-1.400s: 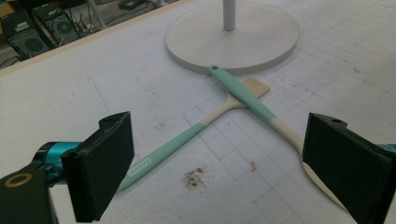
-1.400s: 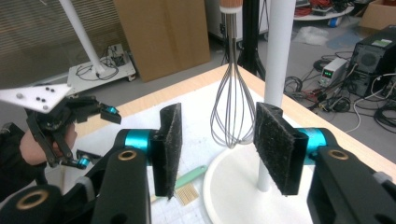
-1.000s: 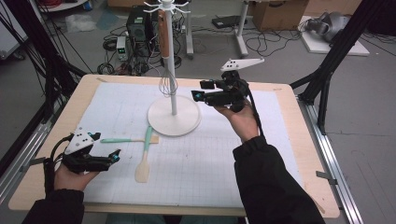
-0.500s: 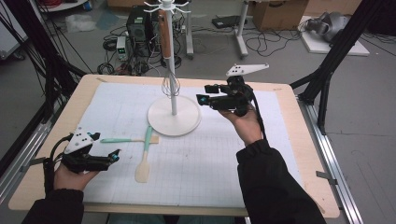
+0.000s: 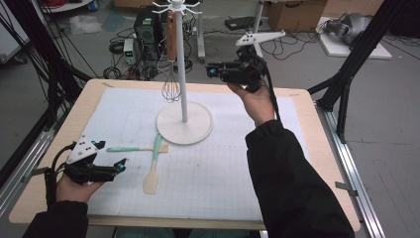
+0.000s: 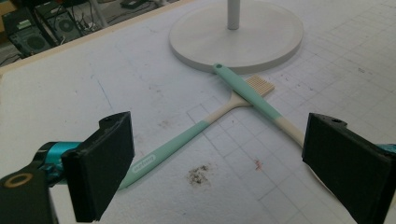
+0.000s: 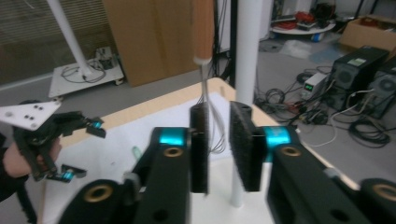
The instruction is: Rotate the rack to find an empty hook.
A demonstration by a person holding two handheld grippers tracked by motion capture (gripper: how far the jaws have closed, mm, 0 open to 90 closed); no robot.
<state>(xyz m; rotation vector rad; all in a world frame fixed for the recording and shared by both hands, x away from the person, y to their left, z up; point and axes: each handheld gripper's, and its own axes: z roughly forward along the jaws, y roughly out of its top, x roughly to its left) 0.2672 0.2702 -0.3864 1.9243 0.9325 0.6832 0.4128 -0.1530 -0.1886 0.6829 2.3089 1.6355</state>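
Whisk [image 5: 171,84] hangs upright from the stand [image 5: 183,119], handle up — just ahead of the right gripper [image 5: 214,70], whose jaws have just been closing, nothing pinched. Left gripper [image 5: 116,167] lies released by the brush [image 5: 133,148] and spatula [image 5: 152,169] — farther off.

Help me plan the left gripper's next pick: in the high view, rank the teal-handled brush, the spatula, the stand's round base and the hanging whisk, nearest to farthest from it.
1. Teal-handled brush: lying just right of the left gripper.
2. Spatula: further right, crossing the brush.
3. Stand's round base: beyond both, mid-table.
4. Whisk: hanging on the stand, farthest back.
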